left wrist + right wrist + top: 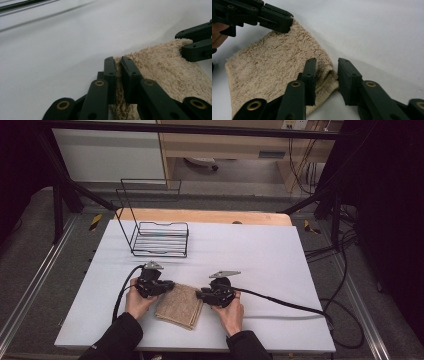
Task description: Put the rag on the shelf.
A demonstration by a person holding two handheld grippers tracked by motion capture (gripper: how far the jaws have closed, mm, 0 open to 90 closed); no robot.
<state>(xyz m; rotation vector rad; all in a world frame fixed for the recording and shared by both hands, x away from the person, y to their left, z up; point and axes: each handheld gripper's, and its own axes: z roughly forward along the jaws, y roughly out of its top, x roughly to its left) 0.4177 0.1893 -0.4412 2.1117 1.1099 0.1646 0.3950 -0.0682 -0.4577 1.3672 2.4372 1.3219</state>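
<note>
A folded beige towel [179, 306] lies flat on the white table [265, 255] near its front edge. My left gripper [169, 285] sits at the towel's far left corner. In the left gripper view its jaws [118, 62] are pinched on the edge of the towel [165, 65]. My right gripper [201, 295] is at the far right corner. In the right gripper view the jaws [327, 65] straddle the corner of the towel [274, 65]; a gap still shows beside the right pad, so they stand open. Each gripper view also shows the other gripper [196, 43] [279, 21] on the towel.
A black wire basket [160, 239] with a tall wire back stands on the table's far left. Black cables [285, 303] trail from the grippers, one running across the table to the right edge. Bare tabletop lies to the right and beyond the towel.
</note>
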